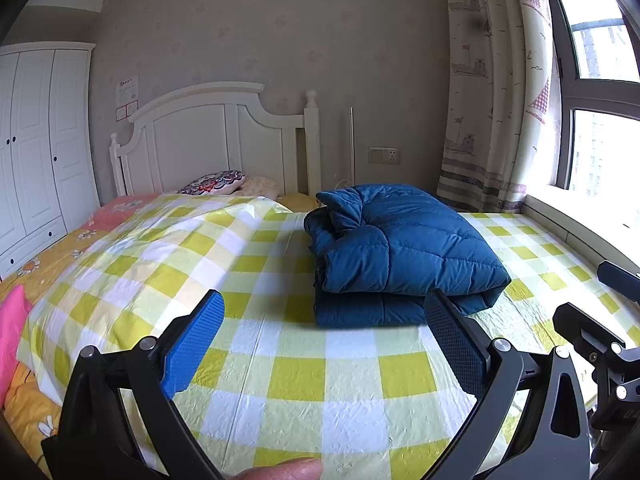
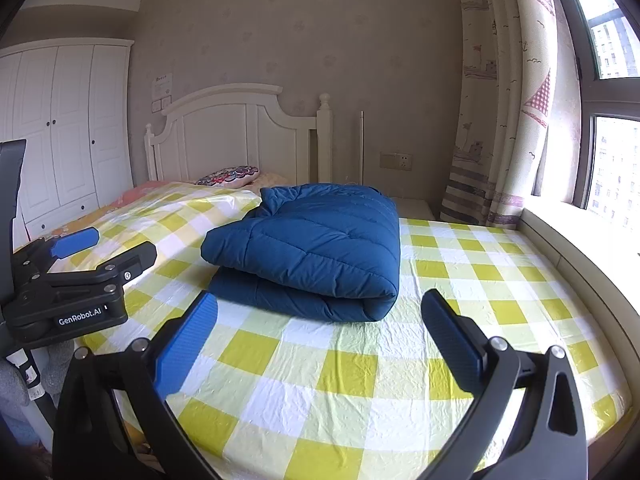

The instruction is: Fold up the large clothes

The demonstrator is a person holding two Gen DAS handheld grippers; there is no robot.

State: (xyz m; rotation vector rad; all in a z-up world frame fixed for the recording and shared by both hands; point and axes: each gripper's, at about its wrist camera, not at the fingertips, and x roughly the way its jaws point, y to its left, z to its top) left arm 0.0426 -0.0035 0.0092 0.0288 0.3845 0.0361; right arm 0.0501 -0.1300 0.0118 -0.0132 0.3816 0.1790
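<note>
A dark blue padded jacket (image 1: pixel 404 248) lies folded into a thick bundle on the yellow-and-white checked sheet (image 1: pixel 304 384); it also shows in the right wrist view (image 2: pixel 312 248). My left gripper (image 1: pixel 324 312) is open and empty, held just short of the bundle's near edge. My right gripper (image 2: pixel 320 312) is open and empty, also just in front of the bundle. The left gripper shows from the side in the right wrist view (image 2: pixel 108 246), off to the left of the jacket.
A white headboard (image 1: pixel 208 140) and patterned pillows (image 1: pixel 212 182) are at the far end of the bed. A white wardrobe (image 1: pixel 36 140) stands left. Curtain (image 1: pixel 492 92) and window sill (image 2: pixel 580 248) run along the right. A pink cloth (image 1: pixel 10 328) lies at the left edge.
</note>
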